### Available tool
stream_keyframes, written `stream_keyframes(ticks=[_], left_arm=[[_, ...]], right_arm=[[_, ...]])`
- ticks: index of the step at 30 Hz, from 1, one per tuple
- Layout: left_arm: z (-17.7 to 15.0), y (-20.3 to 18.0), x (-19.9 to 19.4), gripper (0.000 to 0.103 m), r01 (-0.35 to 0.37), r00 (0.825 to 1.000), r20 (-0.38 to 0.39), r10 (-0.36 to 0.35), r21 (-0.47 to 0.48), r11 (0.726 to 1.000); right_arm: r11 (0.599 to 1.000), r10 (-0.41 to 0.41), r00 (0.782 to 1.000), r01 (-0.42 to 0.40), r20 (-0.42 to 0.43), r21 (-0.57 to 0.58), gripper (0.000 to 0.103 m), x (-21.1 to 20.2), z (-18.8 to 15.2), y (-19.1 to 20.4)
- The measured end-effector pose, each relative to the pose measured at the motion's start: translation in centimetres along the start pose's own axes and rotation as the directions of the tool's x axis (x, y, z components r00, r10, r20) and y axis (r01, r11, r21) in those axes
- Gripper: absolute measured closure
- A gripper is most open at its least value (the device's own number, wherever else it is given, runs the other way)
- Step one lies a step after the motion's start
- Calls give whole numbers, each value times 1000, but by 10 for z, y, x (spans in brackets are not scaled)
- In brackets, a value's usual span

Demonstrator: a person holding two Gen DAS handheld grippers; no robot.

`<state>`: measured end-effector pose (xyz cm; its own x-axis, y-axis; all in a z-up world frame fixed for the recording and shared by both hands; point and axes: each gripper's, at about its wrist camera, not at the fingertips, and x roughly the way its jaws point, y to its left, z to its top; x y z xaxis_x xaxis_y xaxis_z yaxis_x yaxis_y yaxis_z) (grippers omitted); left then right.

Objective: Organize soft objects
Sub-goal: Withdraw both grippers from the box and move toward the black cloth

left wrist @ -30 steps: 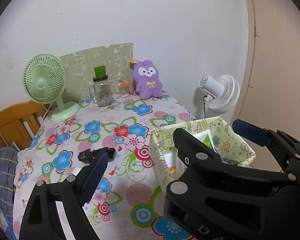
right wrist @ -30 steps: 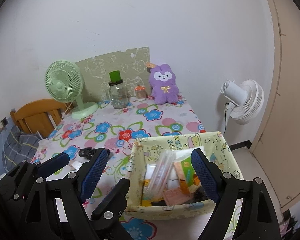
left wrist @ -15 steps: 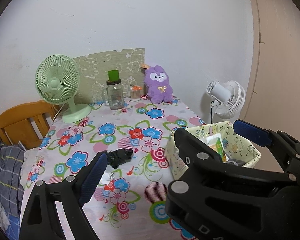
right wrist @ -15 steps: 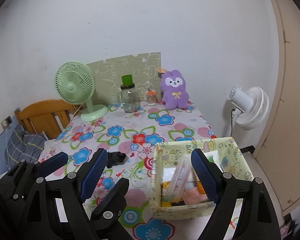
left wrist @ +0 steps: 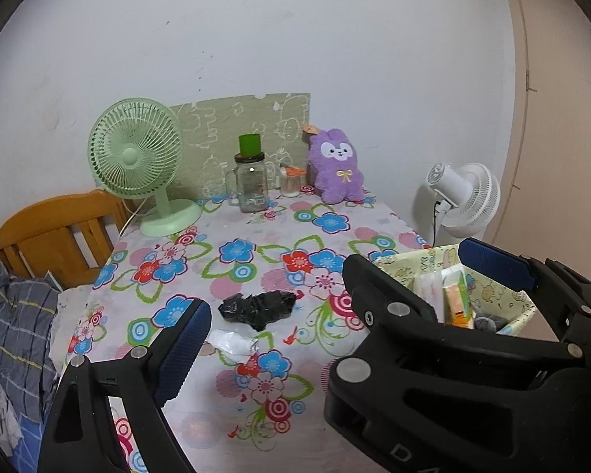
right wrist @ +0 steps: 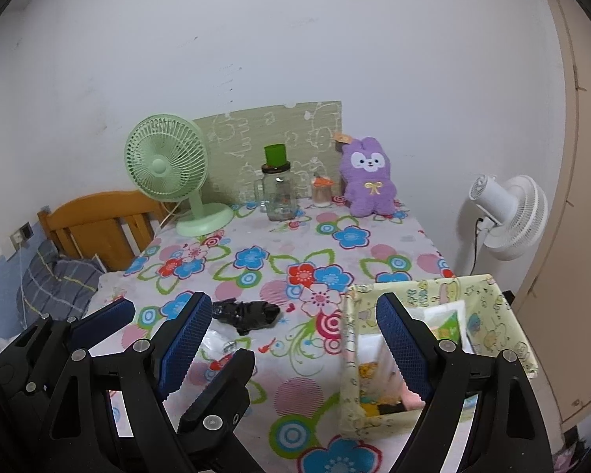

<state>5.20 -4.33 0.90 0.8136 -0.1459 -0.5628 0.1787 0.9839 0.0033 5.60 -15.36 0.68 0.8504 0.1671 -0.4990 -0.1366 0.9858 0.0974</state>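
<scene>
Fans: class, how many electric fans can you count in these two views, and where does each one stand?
2. The green desk fan stands on the floral tablecloth at the back left. The white fan stands off the table's right side, by the wall. Others may be out of view.

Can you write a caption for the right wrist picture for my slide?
Open right gripper above a flowered tablecloth with a crumpled black bag, yellow fabric bin and purple plush bunny.

Left hand-held gripper [left wrist: 335,299]: black plastic frame, silver screw heads, blue ribbed fingers [left wrist: 185,339]. Right hand-held gripper [right wrist: 291,339] was alike in build; a raised letter "D" marked its housing.
</scene>
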Motion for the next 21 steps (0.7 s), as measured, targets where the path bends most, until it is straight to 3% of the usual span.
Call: stream_keyframes(ticks=[21], left_arm=[[-10, 41, 48, 11, -33, 996, -82, 30, -39, 999]], right_arm=[[999, 47, 996, -46, -80, 4, 17, 65, -5, 29]])
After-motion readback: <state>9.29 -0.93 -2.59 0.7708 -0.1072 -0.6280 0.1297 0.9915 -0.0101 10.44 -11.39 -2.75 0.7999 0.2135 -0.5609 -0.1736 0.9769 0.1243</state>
